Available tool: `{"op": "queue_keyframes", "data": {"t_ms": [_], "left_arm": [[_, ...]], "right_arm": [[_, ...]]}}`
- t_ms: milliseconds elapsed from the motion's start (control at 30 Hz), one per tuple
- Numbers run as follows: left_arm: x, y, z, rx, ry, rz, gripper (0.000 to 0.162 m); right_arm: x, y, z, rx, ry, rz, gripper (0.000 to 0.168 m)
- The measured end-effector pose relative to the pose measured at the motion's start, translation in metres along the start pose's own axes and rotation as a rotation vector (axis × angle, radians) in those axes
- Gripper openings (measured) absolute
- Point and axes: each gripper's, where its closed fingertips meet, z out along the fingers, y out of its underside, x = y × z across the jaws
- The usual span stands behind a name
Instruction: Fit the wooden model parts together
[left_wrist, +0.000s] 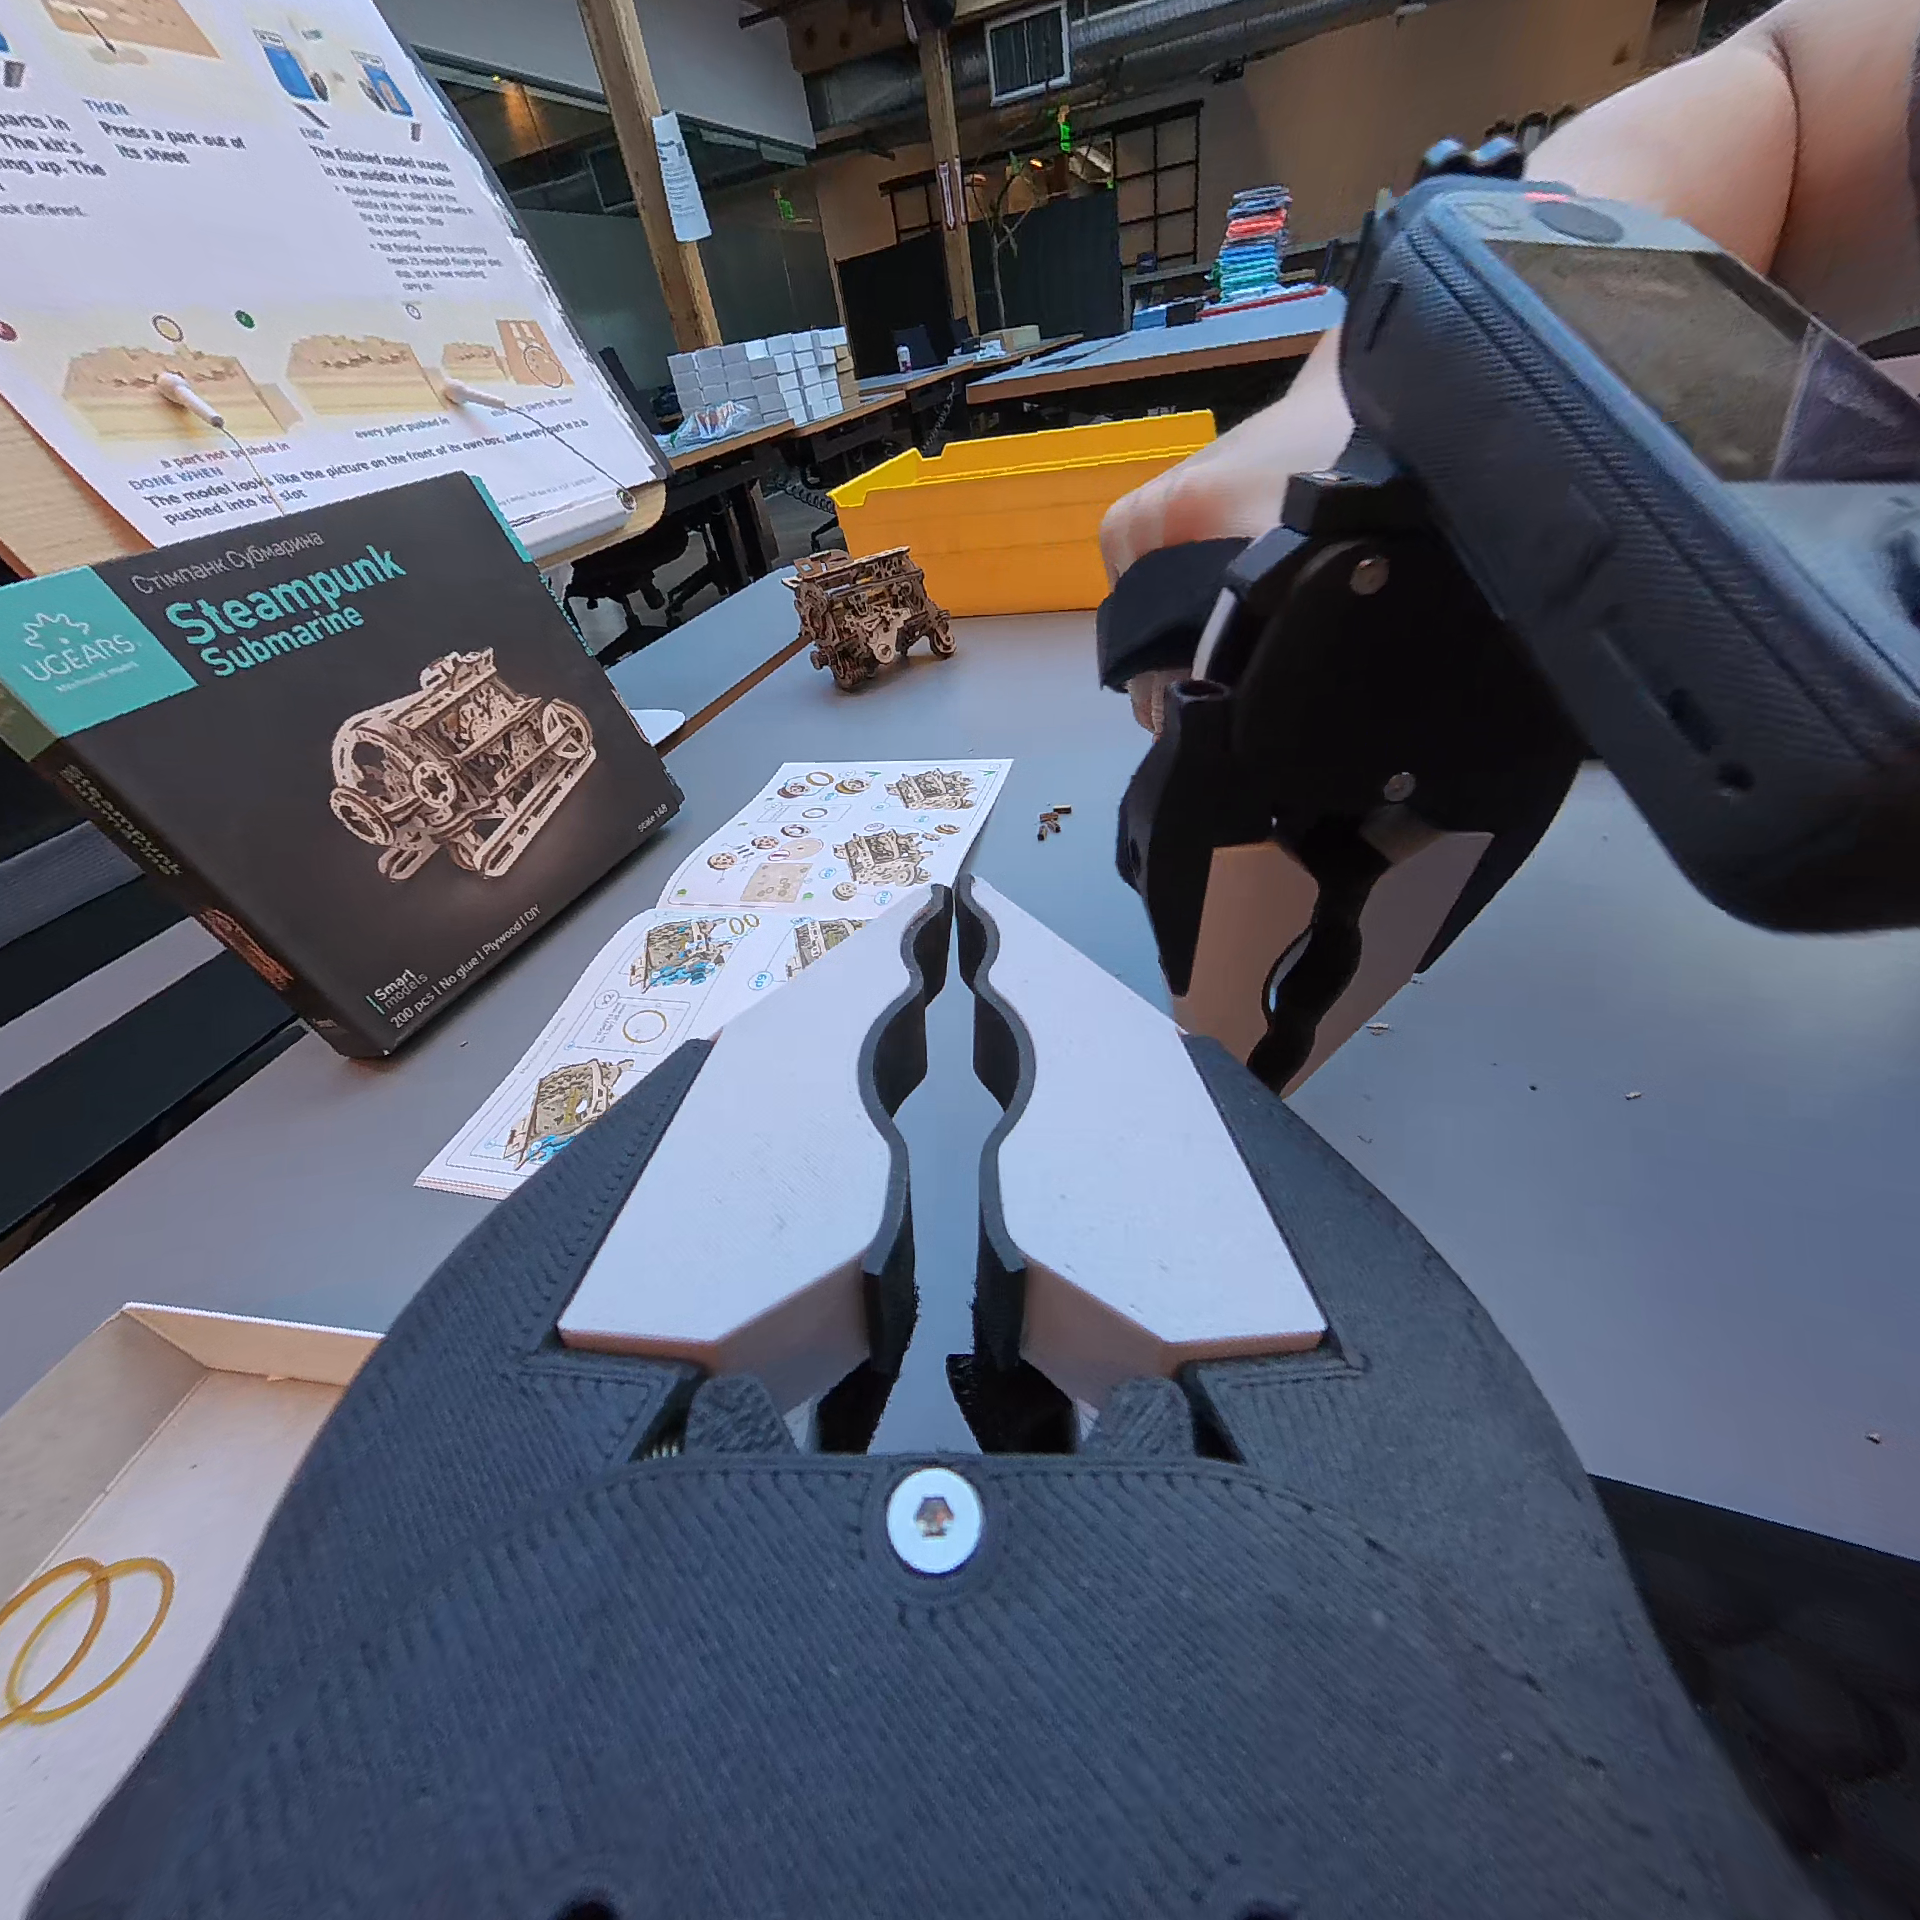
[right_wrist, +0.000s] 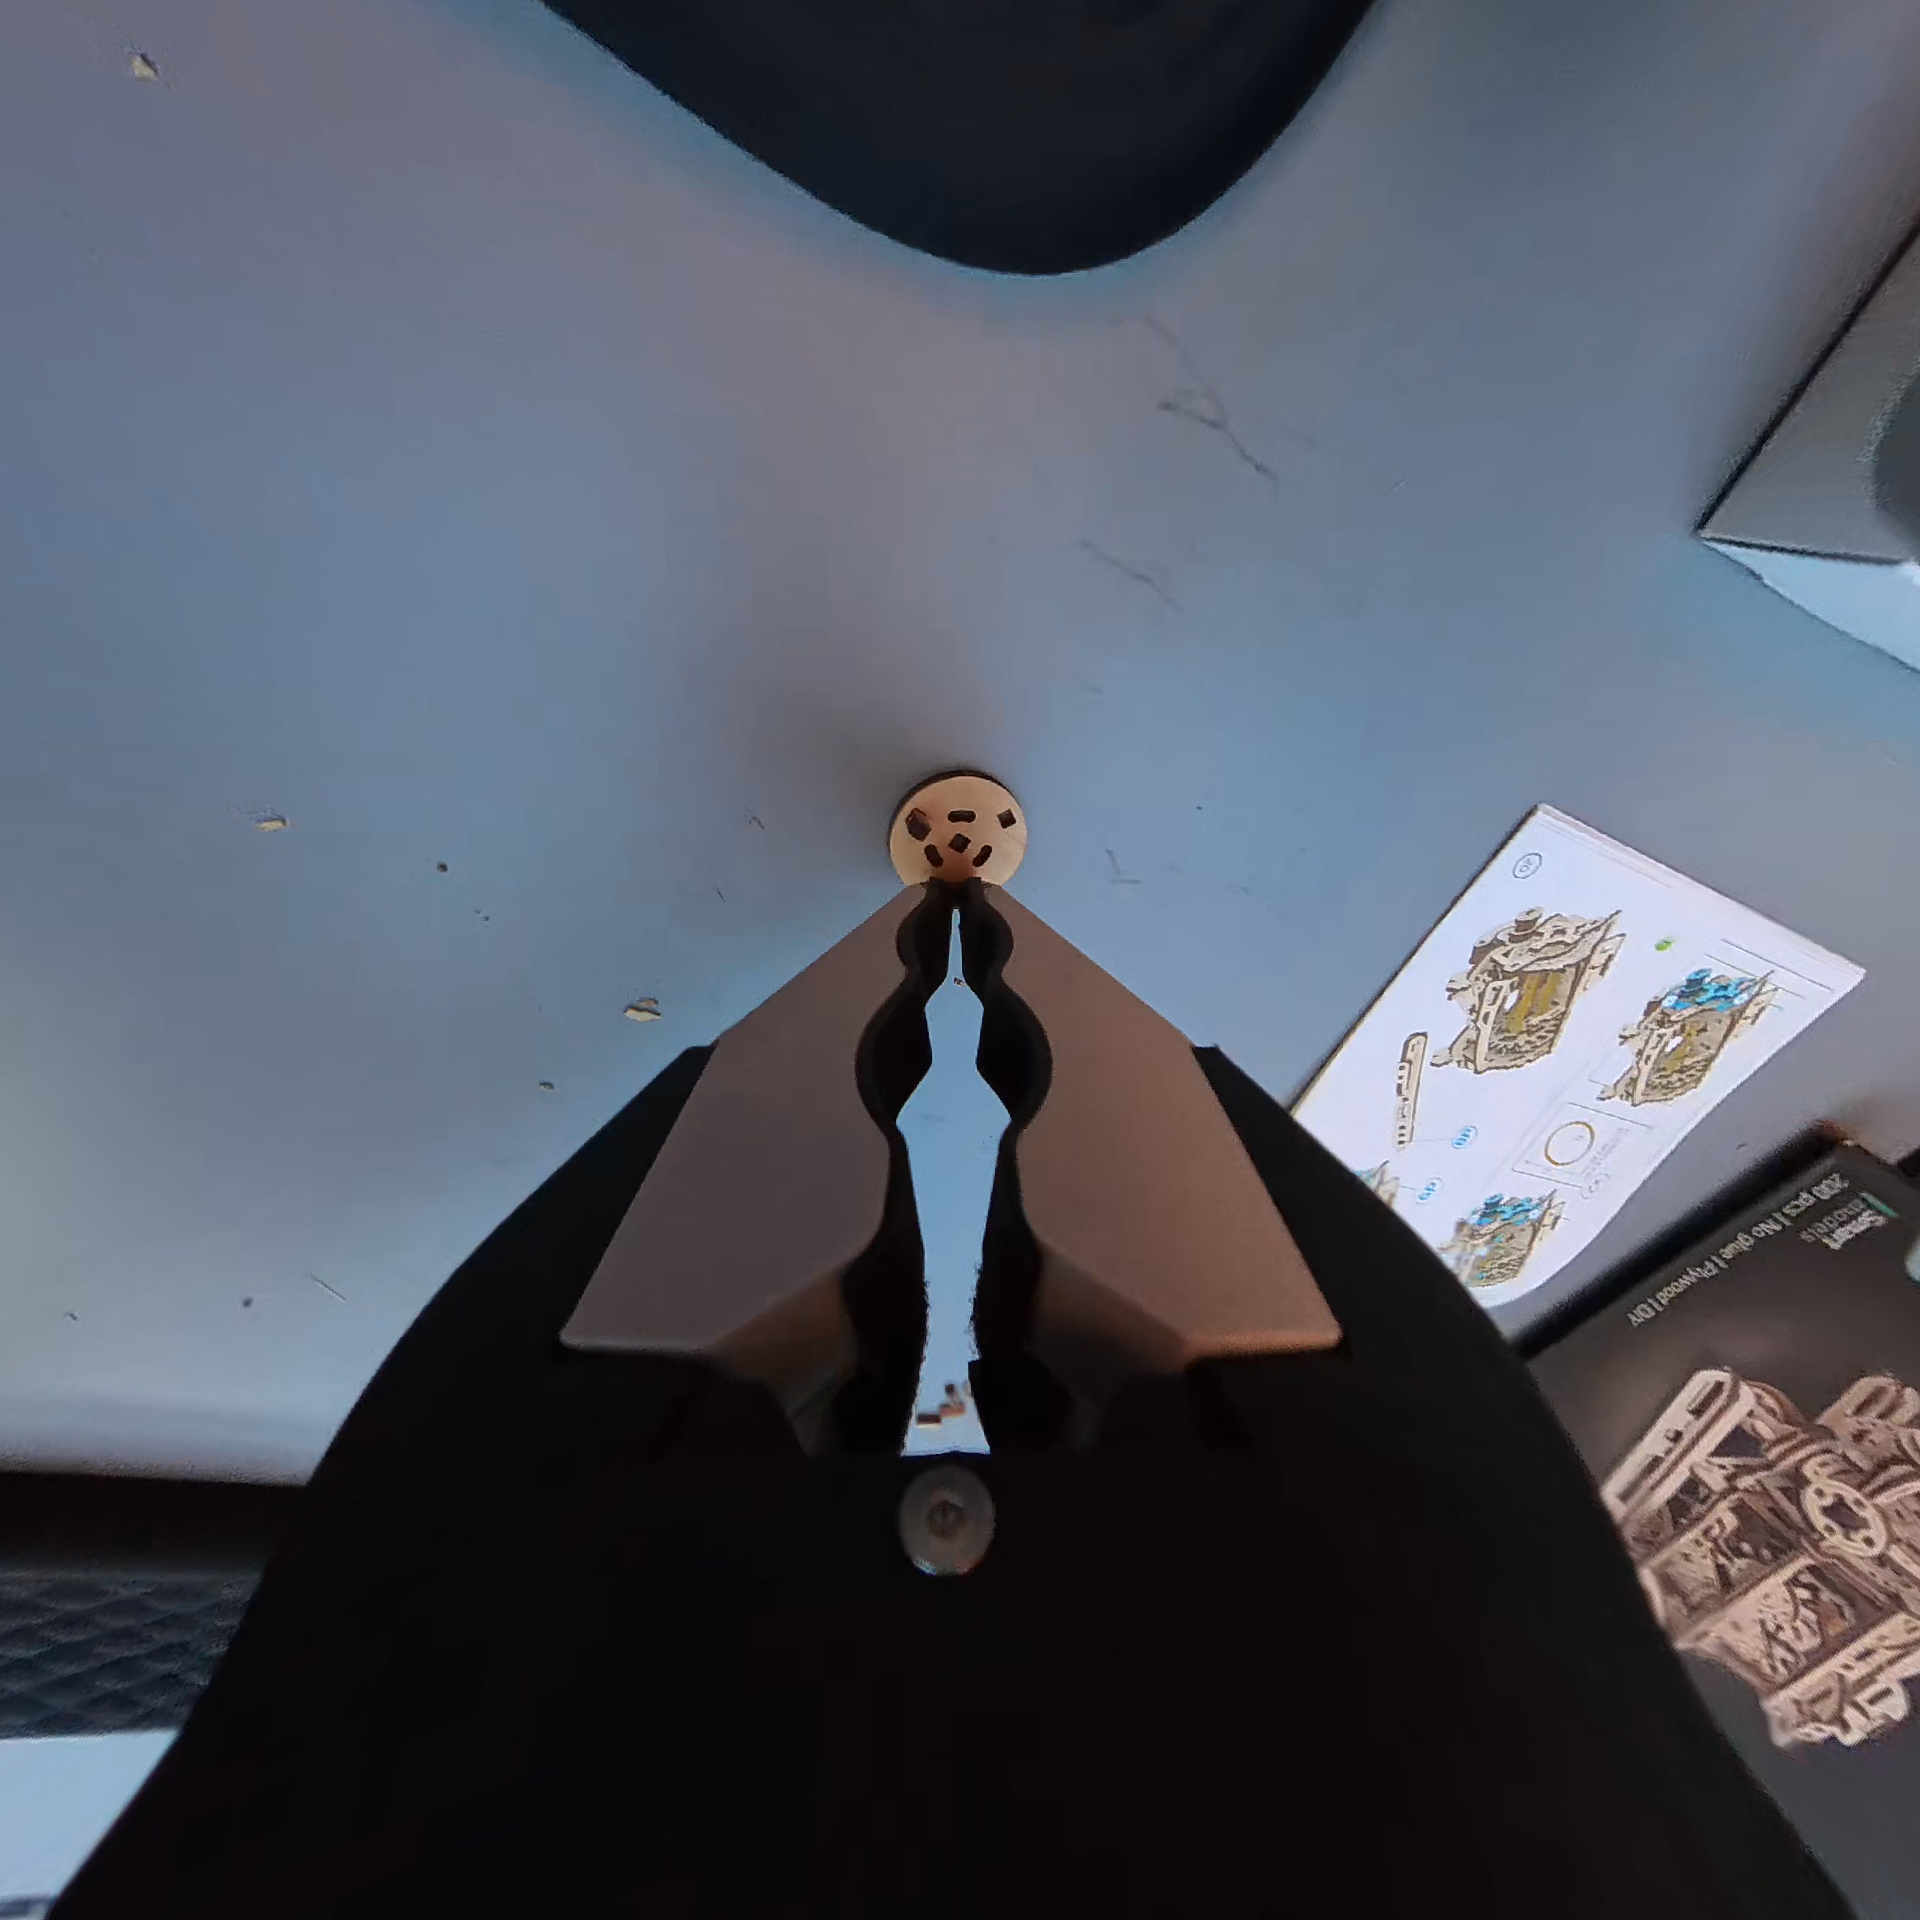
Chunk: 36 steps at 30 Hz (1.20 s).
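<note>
A small round wooden disc (right_wrist: 958, 829) with several dark holes lies on the grey table (right_wrist: 416, 520). My right gripper (right_wrist: 954, 889) points straight down at it, jaws shut, tips touching the disc's near rim; I cannot tell if they pinch it. In the left wrist view the right gripper (left_wrist: 1276, 1070) stands tip-down on the table (left_wrist: 1558, 1195), held by a hand (left_wrist: 1195, 509); the disc is hidden there. My left gripper (left_wrist: 954, 902) is shut and empty, hovering above the table near the open instruction booklet (left_wrist: 831, 862). An assembled wooden model (left_wrist: 871, 618) stands farther back.
The dark kit box (left_wrist: 343, 758) leans at the left, with an instruction board (left_wrist: 260, 260) behind it. A yellow bin (left_wrist: 1018, 509) stands at the back. A white tray (left_wrist: 156, 1455) with rubber bands (left_wrist: 78, 1636) is at the near left. Small wood scraps (left_wrist: 1051, 821) lie on the table. Left tips to right tips: about 12 cm.
</note>
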Motion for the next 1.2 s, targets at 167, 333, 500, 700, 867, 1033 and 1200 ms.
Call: {"op": "queue_keyframes", "data": {"t_ms": [167, 333, 500, 700, 867, 1033, 1200], "left_arm": [[-0.001, 0.001, -0.001, -0.001, -0.002, -0.002, 0.0], [0.0, -0.003, -0.002, 0.008, -0.003, 0.005, 0.0], [0.002, -0.002, -0.001, 0.003, 0.006, 0.002, 0.0], [0.001, 0.001, -0.001, -0.006, 0.004, 0.0, 0.0], [0.001, 0.001, -0.001, -0.007, 0.005, 0.0, 0.0], [0.002, 0.001, -0.001, -0.009, 0.008, 0.001, 0.0], [0.001, 0.0, -0.002, -0.005, 0.006, 0.002, 0.0]], "right_arm": [[0.0, -0.001, 0.0, 0.03, -0.232, 0.046, 0.0], [0.0, -0.001, 0.0, 0.036, -0.133, 0.022, 0.0], [0.002, -0.004, -0.003, 0.145, -0.072, 0.082, 0.005], [0.003, -0.009, -0.02, 0.256, -0.048, 0.044, 0.01], [0.003, -0.01, -0.013, 0.276, -0.061, -0.018, 0.01], [0.001, -0.01, -0.009, 0.288, -0.113, -0.009, 0.005], [0.001, -0.009, -0.006, 0.275, -0.118, -0.002, 0.005]]}}
